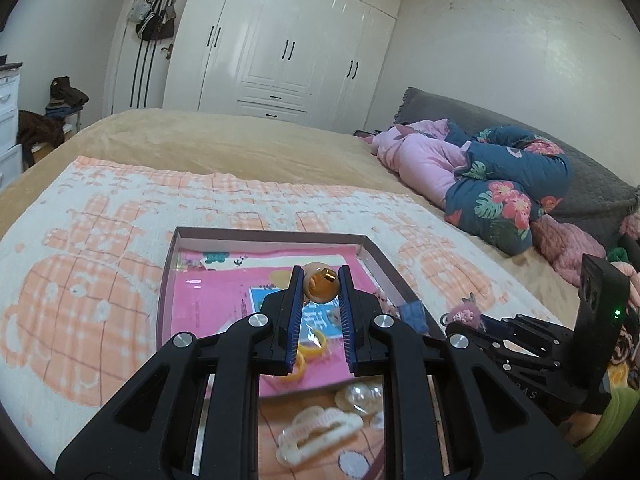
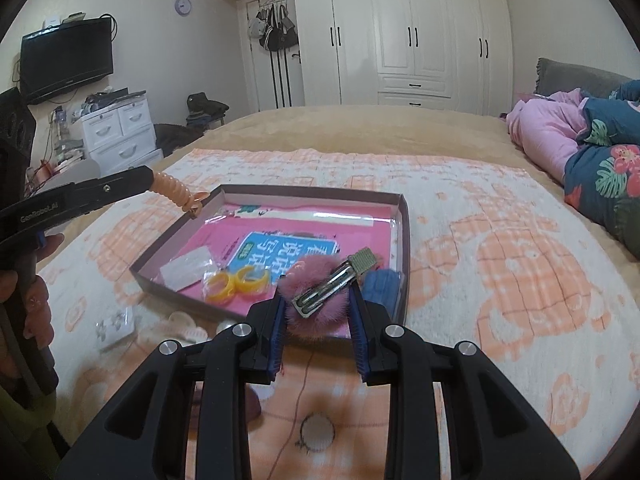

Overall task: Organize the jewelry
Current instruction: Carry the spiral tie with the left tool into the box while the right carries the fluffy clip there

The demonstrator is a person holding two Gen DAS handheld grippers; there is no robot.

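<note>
2 grippers over 1 shallow cardboard tray (image 2: 404,240) on a peach-and-white patterned towel (image 2: 500,248) spread across a tan bedcover (image 1: 224,136).

Left gripper (image 1: 320,284): fingers pinching a peach spiral hair tie (image 1: 320,286) with a small gold metal end; held above the tray's far left corner in the right wrist view, where the same tie (image 2: 174,190) sticks out past the fingertips; side of that gripper lettered "GenRobot.AI".

Right gripper (image 2: 318,300): fingers pressed against a mauve fluffy pom-pom hair clip (image 2: 316,300), its metal snap clip facing up; held just over the tray's near edge.

Tray contents: pink printed sheet (image 2: 360,228) lining the bottom, carrying a blue label (image 2: 280,252) with Chinese characters, too distorted to read; 2 yellow rings (image 2: 236,282) in a clear bag; 1 white flat packet (image 2: 186,266); 1 blue fabric piece (image 2: 380,286) at the near right corner.

Outside the tray, on the towel: 1 cream cloud-shaped hair claw (image 1: 316,434); 1 clear bubble-like piece (image 1: 360,394) just beside it; 1 small clear packet (image 2: 116,324).

Background: white gloss wardrobe (image 2: 400,32); wall-mounted television (image 2: 66,60); round wall clock (image 2: 183,5); white drawer unit (image 2: 120,132); pink and floral bedding (image 1: 480,172) heaped at the bed's right.
</note>
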